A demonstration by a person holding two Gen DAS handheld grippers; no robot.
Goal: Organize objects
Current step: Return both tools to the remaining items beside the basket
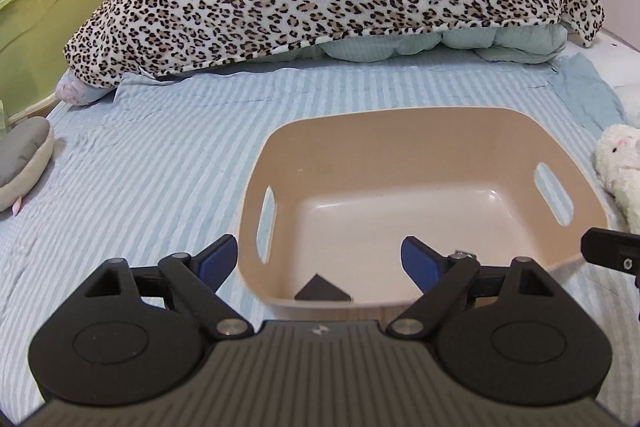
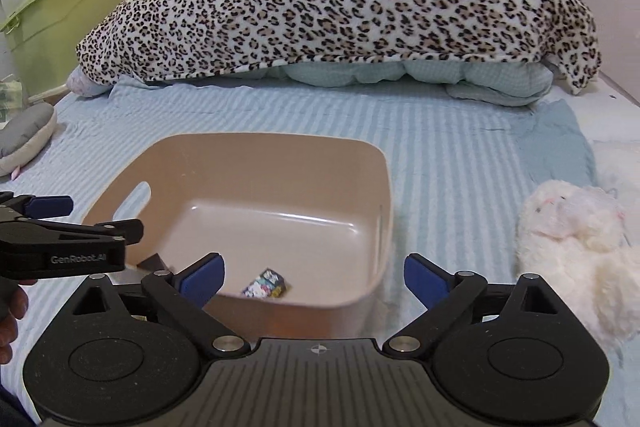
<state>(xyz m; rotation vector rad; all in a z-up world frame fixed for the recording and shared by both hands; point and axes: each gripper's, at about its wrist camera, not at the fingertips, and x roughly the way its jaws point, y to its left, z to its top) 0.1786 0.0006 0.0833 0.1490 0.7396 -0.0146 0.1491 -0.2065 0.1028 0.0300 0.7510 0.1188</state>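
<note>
Both grippers empty over the beige plastic bin (image 2: 248,187) mid-bed.

The fluffy white plush toy (image 2: 572,227) lies at the bed's right edge, right of the right gripper (image 2: 314,277), likely the nearer one; the left gripper (image 1: 318,261) hovers over the bin's near-left rim. Both sets of fingers spread wide. A small colourful patterned cube (image 2: 266,285) sits inside the bin.

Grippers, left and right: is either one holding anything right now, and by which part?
Nothing is held. The left gripper and right gripper both have open, empty jaws above the beige plastic basket.
</note>
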